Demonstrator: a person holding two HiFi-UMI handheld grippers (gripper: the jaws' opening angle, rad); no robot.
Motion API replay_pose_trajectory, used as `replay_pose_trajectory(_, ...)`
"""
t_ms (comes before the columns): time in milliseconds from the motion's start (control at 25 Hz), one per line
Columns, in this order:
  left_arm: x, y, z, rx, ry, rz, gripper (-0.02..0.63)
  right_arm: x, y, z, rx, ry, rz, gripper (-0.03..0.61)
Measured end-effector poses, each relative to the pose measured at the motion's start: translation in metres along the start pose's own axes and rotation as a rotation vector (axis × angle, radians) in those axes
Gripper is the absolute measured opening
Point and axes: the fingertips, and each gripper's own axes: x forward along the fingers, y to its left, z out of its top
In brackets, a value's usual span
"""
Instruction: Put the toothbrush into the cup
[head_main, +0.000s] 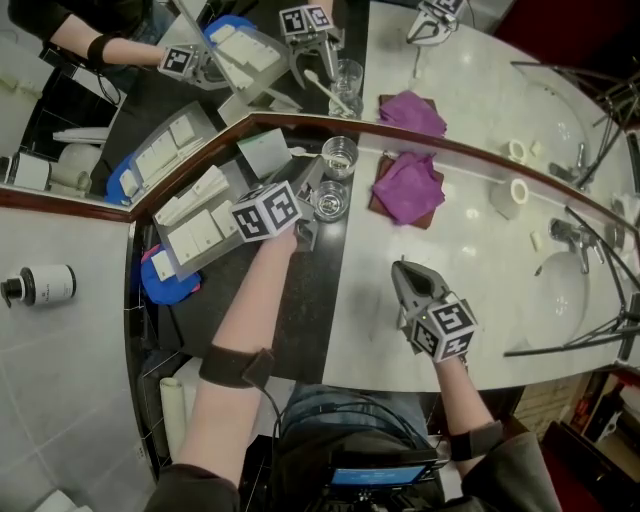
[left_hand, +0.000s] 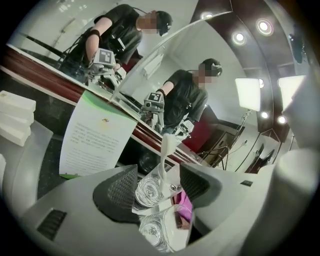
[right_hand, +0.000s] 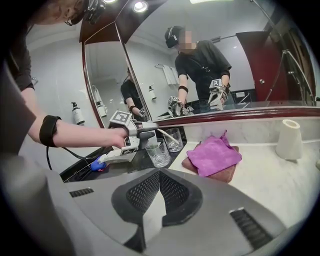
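No text readable, printed card (left_hand: 97, 137) (too blurred)

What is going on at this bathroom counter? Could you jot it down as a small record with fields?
place: counter below a mirror
brush: toothbrush, leaning in the far glass
other cup: near glass, empty
left: left claw open, toothbrush between its jaws, not gripped
right: right claw shut, holding nothing
nearby: purple cloth on a brown tray
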Motion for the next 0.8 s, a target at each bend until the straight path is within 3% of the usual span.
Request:
replay_pose_trajectory(160,0.007,-0.003,0.003,0.017,0.011,-0.02,0.243,0.002,-0.001,-0.005,0.004,0.008,-0.007,0.017)
replay_pose_trajectory(400,0.01,-0.002,0.009,0.057,0.014,-0.004,0.034,-0.001,-0.005,-0.006,0.006,0.008,-0.026,0.017)
replay_pose_trajectory(800,0.006,-0.01,0.017,0.07,-0.013,-0.005,0.012,-0.011,-0.01,-0.011,0.009,0.003,-0.039,0.017)
